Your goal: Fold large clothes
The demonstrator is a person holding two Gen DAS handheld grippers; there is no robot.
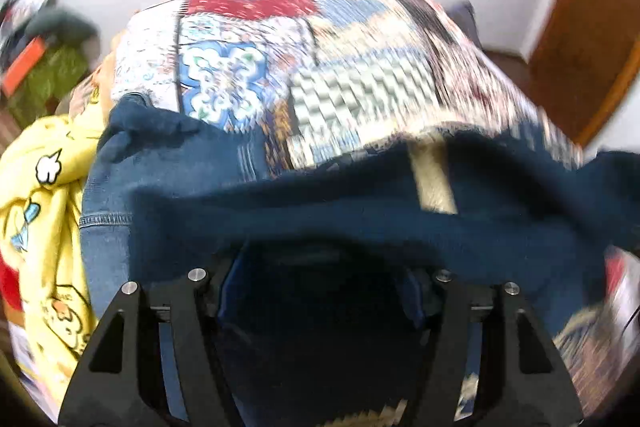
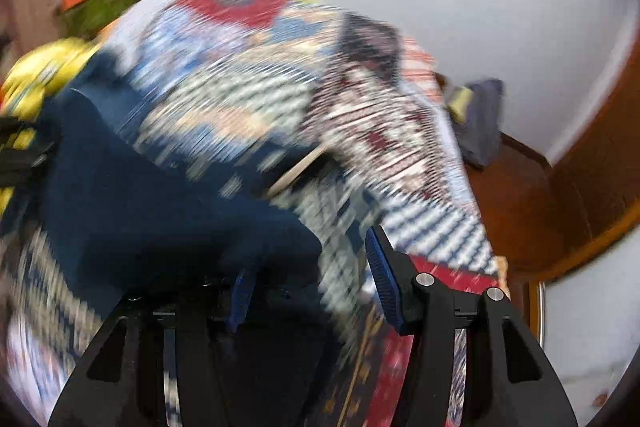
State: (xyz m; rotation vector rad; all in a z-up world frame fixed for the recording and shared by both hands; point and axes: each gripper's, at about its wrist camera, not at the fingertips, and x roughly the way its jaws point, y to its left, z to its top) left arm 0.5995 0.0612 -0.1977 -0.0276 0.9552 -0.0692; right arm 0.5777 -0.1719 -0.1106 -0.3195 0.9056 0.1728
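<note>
Left wrist view: the dark blue garment (image 1: 320, 195) fills the centre and drapes over the left gripper (image 1: 320, 291), hiding its fingertips, so its grip cannot be told. A patchwork quilt (image 1: 304, 67) spreads toward twelve o'clock; a yellow cartoon-print cloth (image 1: 44, 203) sits at nine o'clock.

Right wrist view, blurred: the blue garment (image 2: 152, 195) lies from centre toward eight o'clock. The right gripper (image 2: 316, 287) has cloth between its blue pads (image 2: 384, 283); whether they clamp it is unclear. The quilt (image 2: 280, 87) lies toward twelve o'clock.
</note>
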